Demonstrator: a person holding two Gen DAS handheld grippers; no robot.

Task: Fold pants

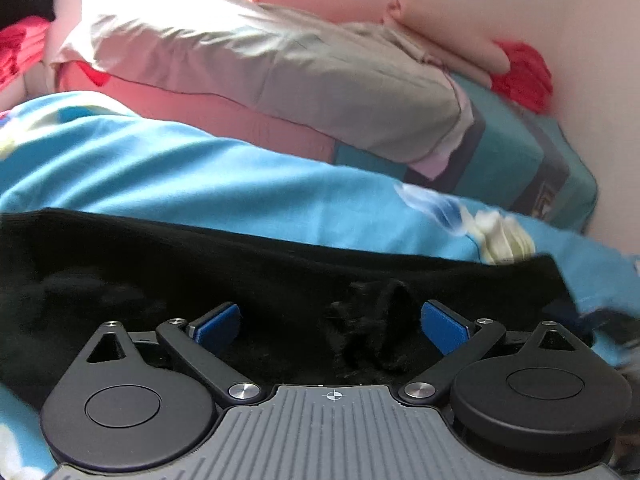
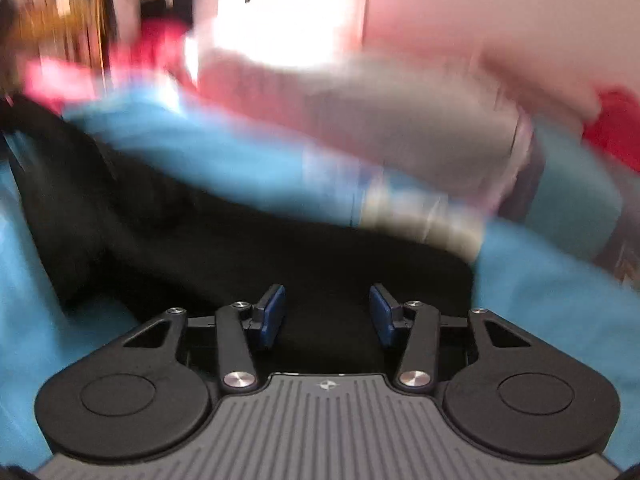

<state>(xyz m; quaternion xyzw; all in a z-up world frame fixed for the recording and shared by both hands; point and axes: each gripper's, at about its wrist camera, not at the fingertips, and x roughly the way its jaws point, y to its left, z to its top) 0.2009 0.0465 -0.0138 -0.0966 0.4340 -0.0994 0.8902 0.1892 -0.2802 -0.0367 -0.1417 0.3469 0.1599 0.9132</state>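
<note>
Lying limp across the blue bedspread (image 1: 160, 168), the soft black pants (image 1: 240, 280) invite an edge grip at 12 o'clock; left gripper (image 1: 330, 320) and right gripper (image 2: 327, 312) gape empty.

we see daylight pouring in from a blown-out white window opening (image 1: 116, 0) at the upper left of the left wrist view, washing the pale grey pillow (image 1: 260, 76) beneath it. the black fabric pants (image 1: 200, 272) read as near featureless dark, their folds hard to make out. the right wrist view is heavily smeared with motion blur; its bright window patch (image 2: 280, 12) glares, and only the nearby mechanism looks sharp. both views bow at the edges, with dark corners.
</note>
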